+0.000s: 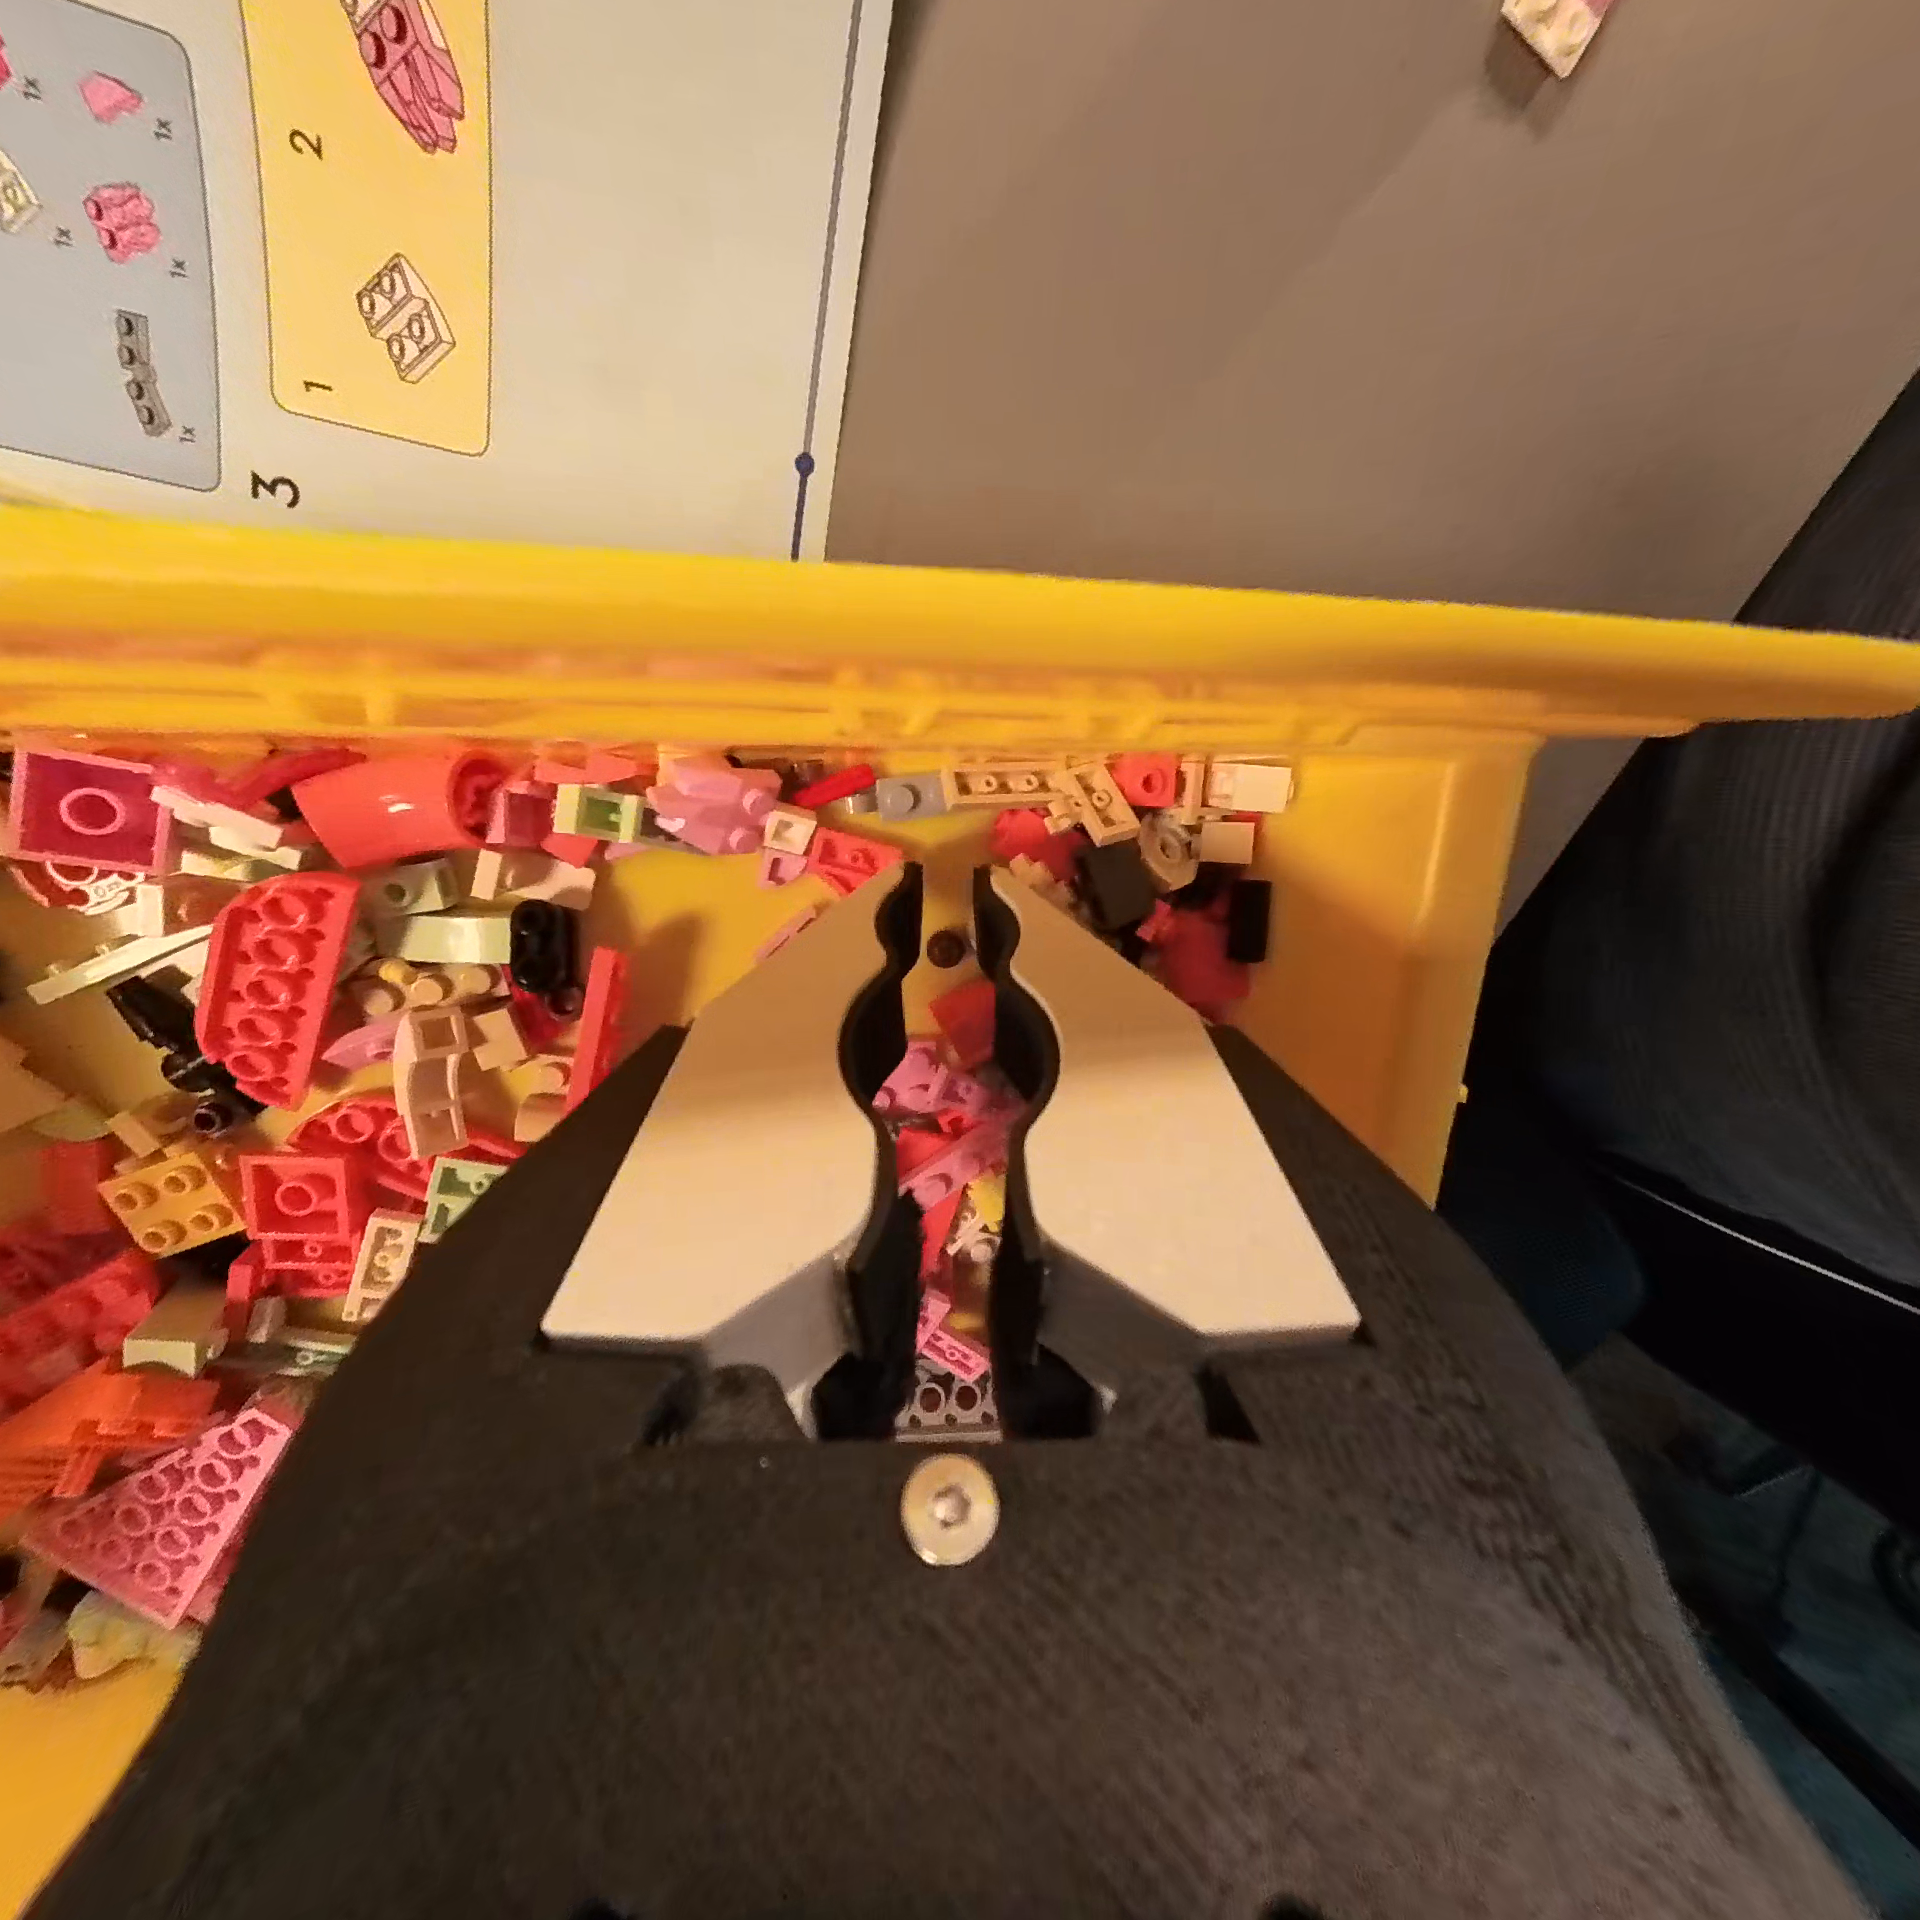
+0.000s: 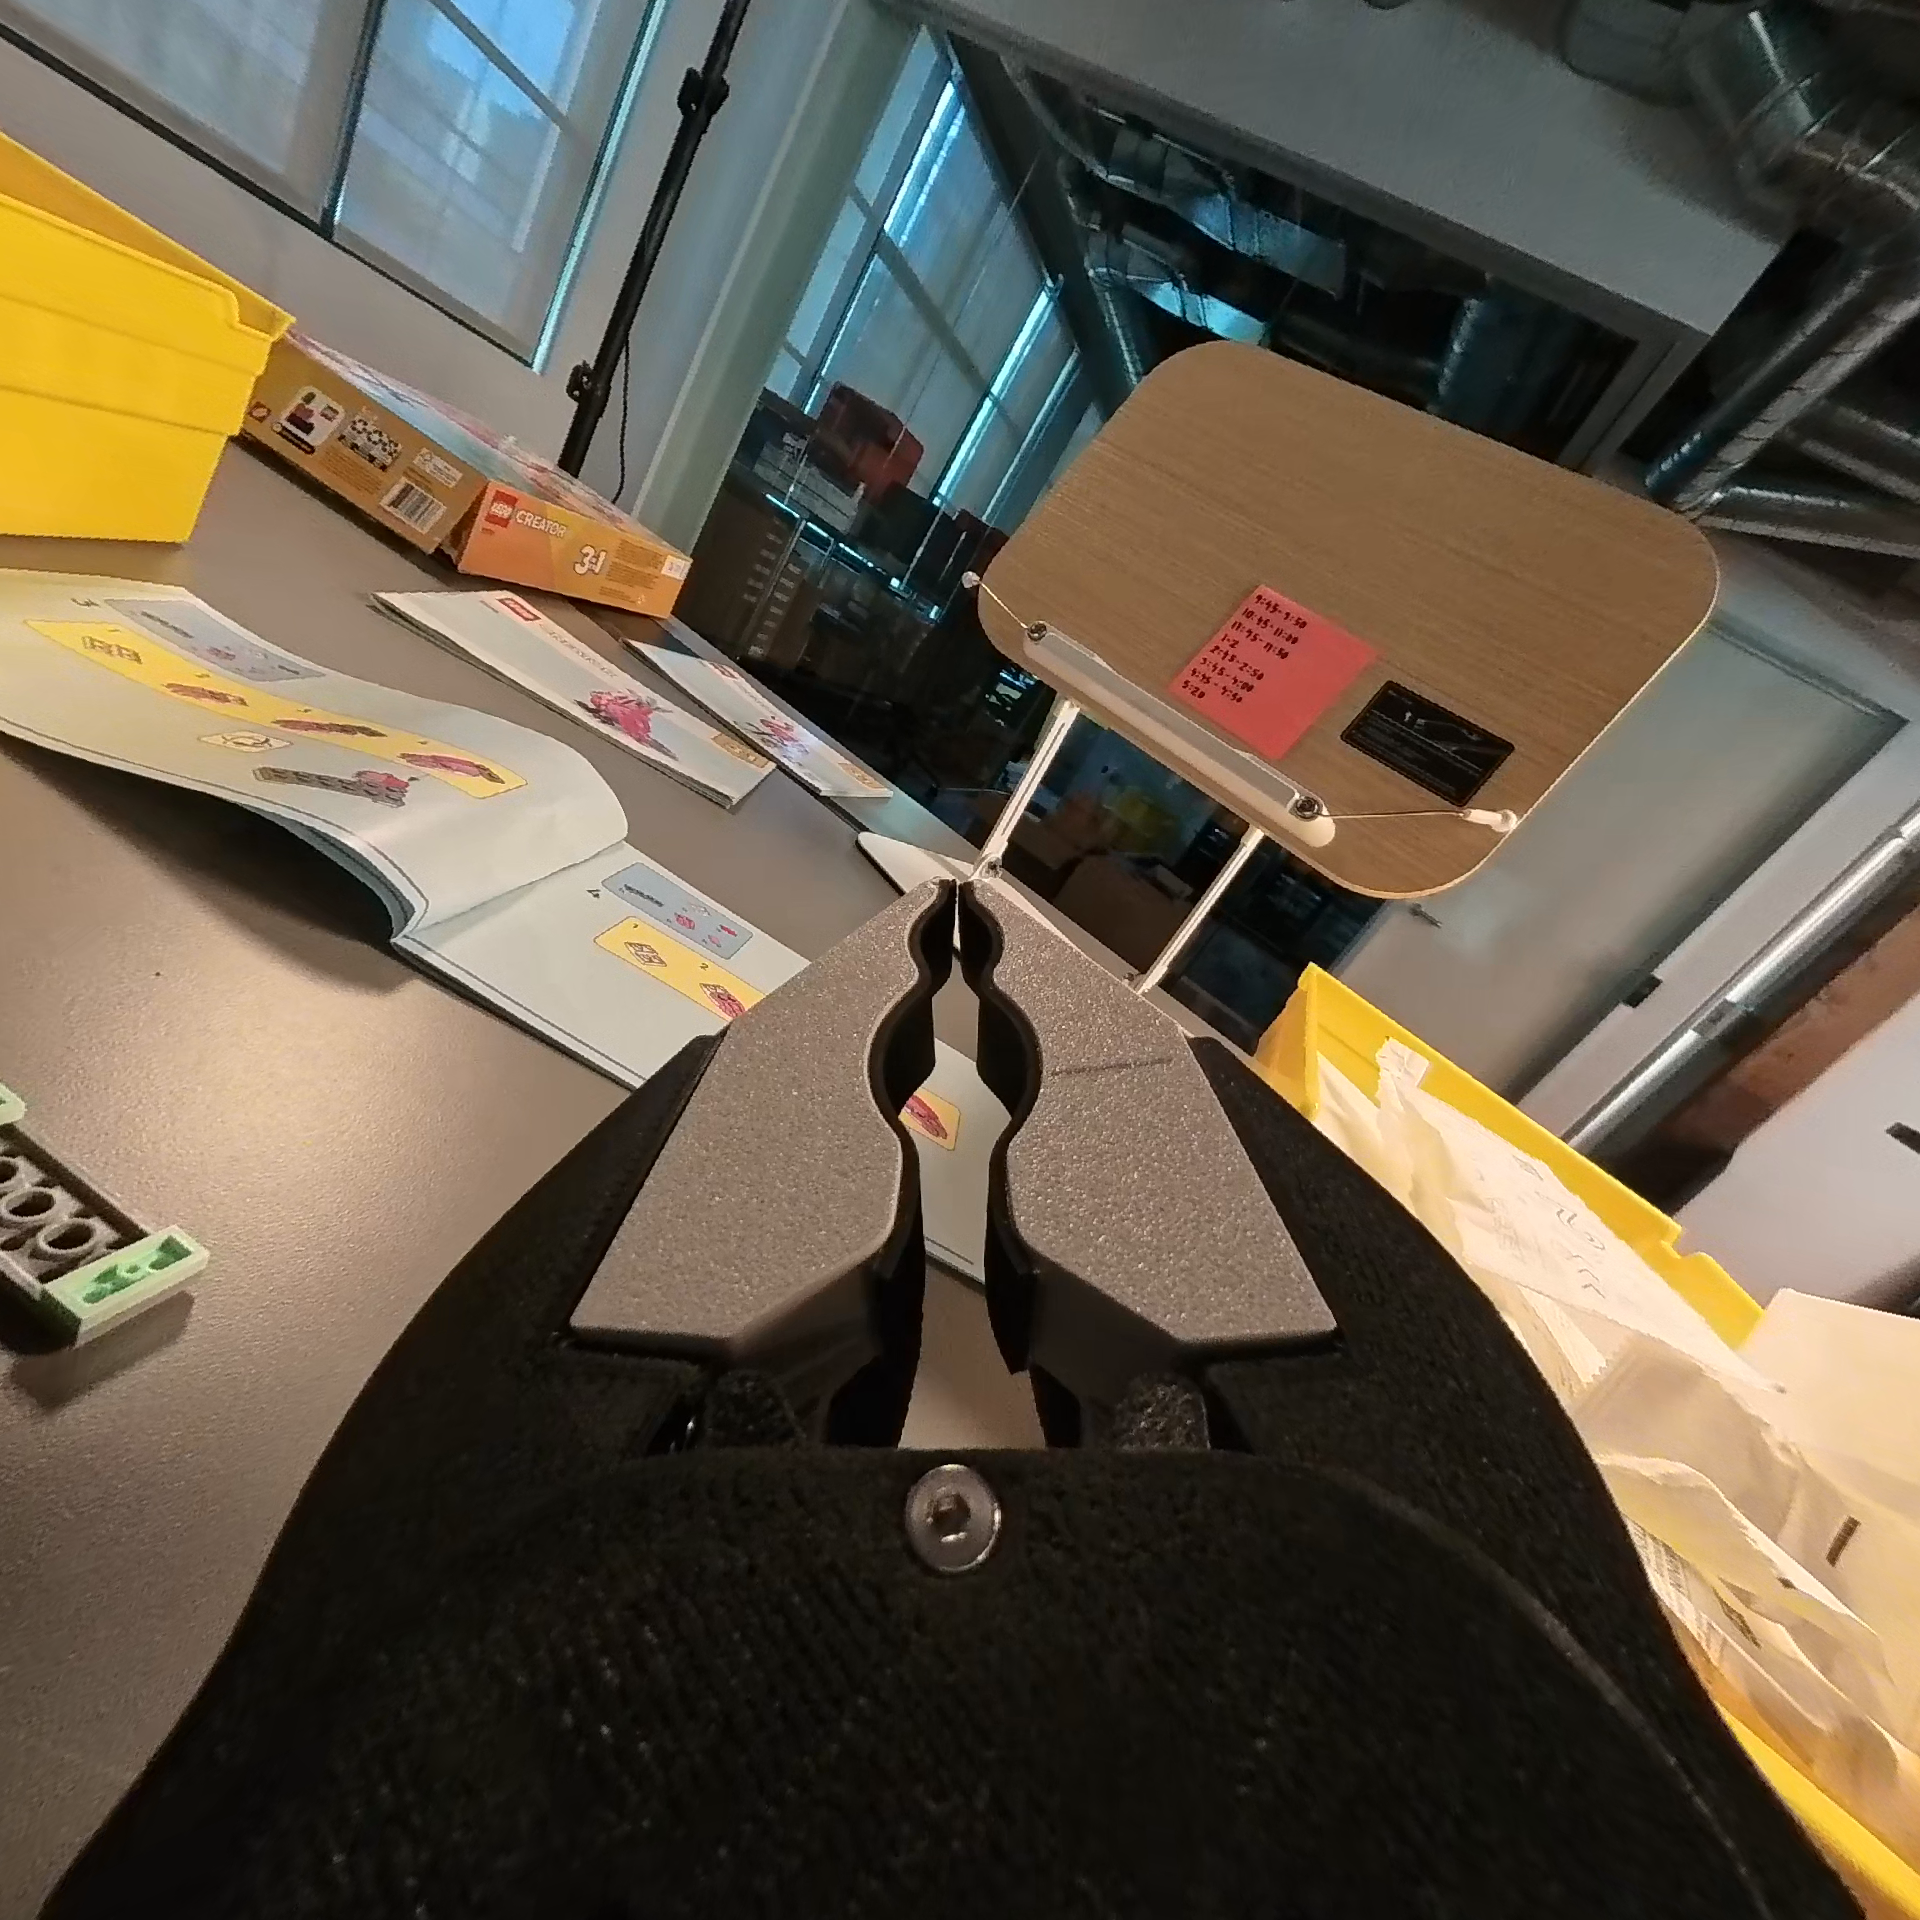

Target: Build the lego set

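My left gripper [image 1: 945,914] reaches down into a yellow bin [image 1: 935,644] full of loose red, pink, cream and black bricks [image 1: 270,987]. Its fingers stand close together near the bin's far wall. A small dark brown round piece [image 1: 943,948] sits between the pads just behind the tips, and the jaws look shut on it. More pink and red bricks show through the gap farther back. My right gripper [image 2: 954,888] is shut with the tips touching and nothing between them. It hovers over the grey table [image 2: 260,1091], pointing past an open instruction booklet [image 2: 312,748].
An instruction booklet [image 1: 416,260] lies beyond the bin, with a small pink-and-white build [image 1: 1558,31] on the table. The right wrist view shows a dark grey plate with a green piece [image 2: 62,1236], stacked yellow bins [image 2: 104,395], a set box [image 2: 468,488], a wooden board on a stand [image 2: 1351,623] and a yellow bin of plastic bags [image 2: 1558,1299]. The tips of one gripper are about 35 cm away from the tips of the other.
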A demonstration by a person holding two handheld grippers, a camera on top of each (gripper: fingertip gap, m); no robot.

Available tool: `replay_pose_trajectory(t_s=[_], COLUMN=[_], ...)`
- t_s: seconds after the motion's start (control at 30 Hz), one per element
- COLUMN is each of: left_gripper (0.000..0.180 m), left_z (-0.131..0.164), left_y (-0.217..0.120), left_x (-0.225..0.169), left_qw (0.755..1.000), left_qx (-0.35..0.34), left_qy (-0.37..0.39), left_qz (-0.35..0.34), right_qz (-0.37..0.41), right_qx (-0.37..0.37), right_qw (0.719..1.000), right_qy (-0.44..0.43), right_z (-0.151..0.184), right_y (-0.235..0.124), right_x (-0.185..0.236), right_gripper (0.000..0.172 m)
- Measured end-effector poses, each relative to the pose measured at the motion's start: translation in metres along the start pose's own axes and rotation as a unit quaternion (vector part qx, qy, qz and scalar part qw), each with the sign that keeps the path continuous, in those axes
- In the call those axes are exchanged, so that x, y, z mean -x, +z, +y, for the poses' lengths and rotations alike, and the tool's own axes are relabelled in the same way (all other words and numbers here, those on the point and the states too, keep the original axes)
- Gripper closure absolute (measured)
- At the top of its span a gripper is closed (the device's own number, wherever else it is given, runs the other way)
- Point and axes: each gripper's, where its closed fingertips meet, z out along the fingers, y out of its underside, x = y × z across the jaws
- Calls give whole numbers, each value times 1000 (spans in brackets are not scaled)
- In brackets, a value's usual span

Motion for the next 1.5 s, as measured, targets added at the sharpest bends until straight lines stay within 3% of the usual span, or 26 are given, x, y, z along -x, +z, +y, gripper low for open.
replay_pose_trajectory(t_s=[0.5,0.8,1.0,1.13,1.27,1.37,1.5], left_gripper=[177,175,154,132,111,113,133], left_z=[10,38,19,24,29,30,30], left_y=[-1,-23,-37,-32,-18,-9,-5], left_x=[10,50,20,-9,-22,-24,-20], left_qw=[999,987,997,1000,999,999,998], left_qx=[18,53,-21,-2,32,48,50], left_qy=[-21,-89,-65,-22,-8,9,30], left_qz=[-23,-121,-46,5,10,-2,-14], right_qz=[-2,-3,-3,-3,-1,-2,-2], right_qx=[-1,-2,-1,0,1,2,2], right_qw=[1000,1000,1000,1000,1000,1000,1000], right_qy=[0,0,1,0,0,-1,-1], right_z=[-1,-1,-1,0,0,1,1], right_y=[0,0,0,0,0,1,0], right_x=[1,1,1,2,1,2,2], right_gripper=[172,172,172,172,172,172,172])
